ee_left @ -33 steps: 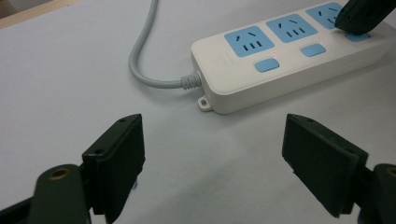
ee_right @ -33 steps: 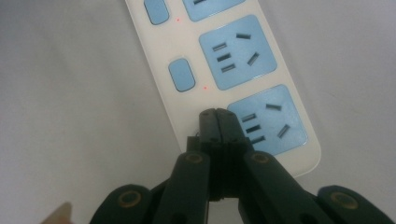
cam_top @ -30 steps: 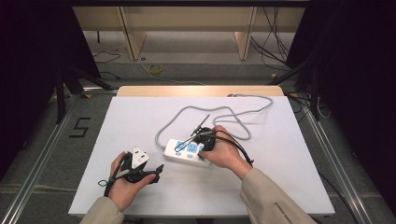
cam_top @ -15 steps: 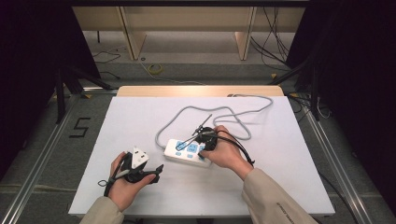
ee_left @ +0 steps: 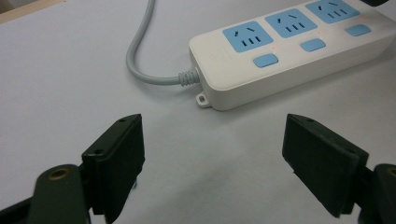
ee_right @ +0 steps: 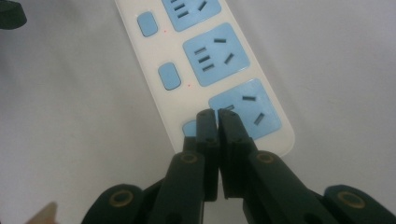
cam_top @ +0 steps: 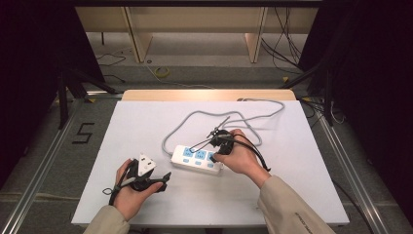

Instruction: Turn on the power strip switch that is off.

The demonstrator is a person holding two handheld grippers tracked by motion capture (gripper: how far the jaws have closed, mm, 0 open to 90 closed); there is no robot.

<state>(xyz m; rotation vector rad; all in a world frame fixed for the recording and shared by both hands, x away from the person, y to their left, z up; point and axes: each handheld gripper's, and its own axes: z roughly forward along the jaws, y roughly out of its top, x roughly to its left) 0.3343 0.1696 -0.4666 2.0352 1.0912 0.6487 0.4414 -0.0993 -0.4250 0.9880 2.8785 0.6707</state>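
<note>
Left of the power strip point(cam_top: 197, 158) on the table point(cam_top: 292, 190), left gripper point(cam_top: 155, 181) wide open and empty; at the strip's right end, right gripper point(ee_right: 217, 116) nearly closed on nothing, jaws just parting slightly above the last switch point(ee_right: 189, 128), suggesting a press completed.

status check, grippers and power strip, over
Right gripper jaws nearly shut, just eased apart, nothing between, tips over end switch of power strip. Left gripper jaws open, empty. Nothing in the way.
</note>
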